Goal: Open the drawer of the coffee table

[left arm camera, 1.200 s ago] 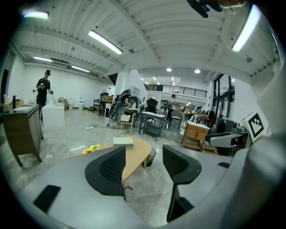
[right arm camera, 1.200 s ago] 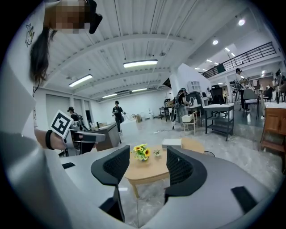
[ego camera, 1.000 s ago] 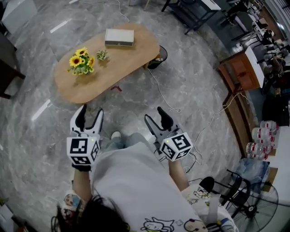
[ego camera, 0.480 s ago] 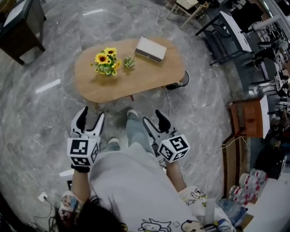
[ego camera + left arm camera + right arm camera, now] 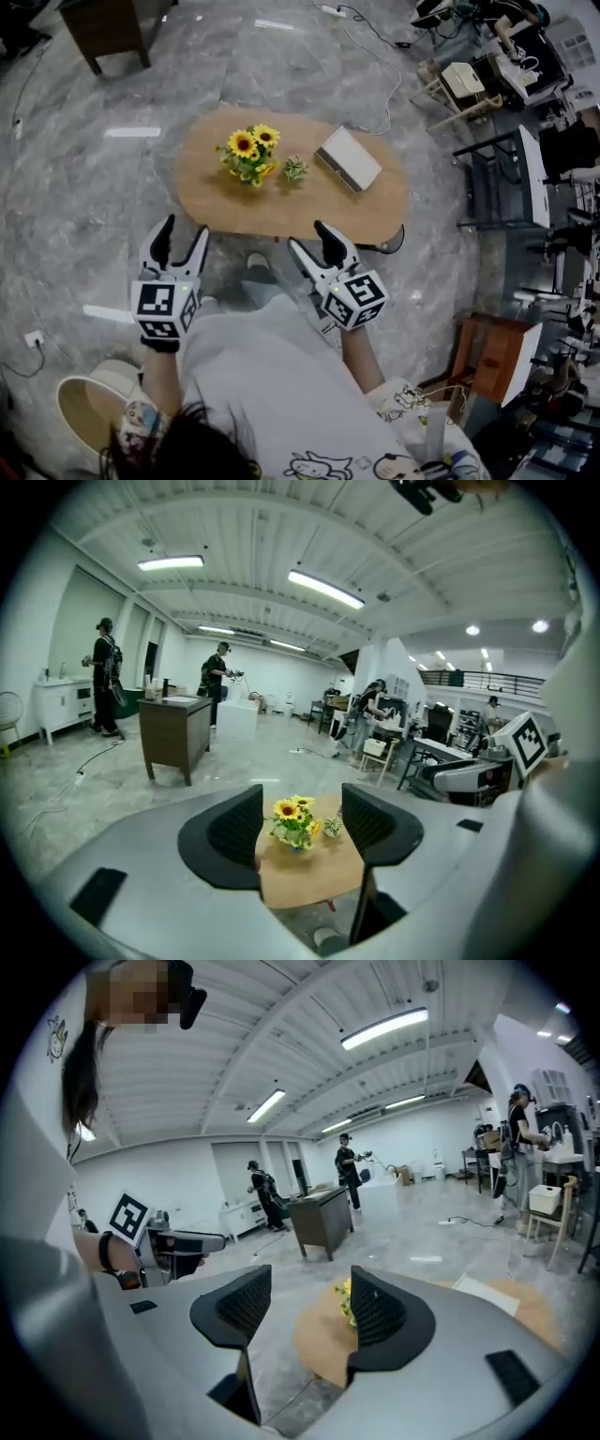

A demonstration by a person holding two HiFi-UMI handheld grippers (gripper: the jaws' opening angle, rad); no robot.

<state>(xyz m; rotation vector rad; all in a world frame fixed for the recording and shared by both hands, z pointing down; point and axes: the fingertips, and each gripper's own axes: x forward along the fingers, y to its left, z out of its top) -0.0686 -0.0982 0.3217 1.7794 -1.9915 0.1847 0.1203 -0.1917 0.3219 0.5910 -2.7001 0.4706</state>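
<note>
While the left gripper [image 5: 182,234] and right gripper [image 5: 309,239] hover, jaws wide and empty, a box [image 5: 348,158] lies near the right end of the coffee table [image 5: 281,211]

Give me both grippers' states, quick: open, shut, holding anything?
Left gripper: open, holding nothing; short of the coffee table.
Right gripper: open, holding nothing.
</note>
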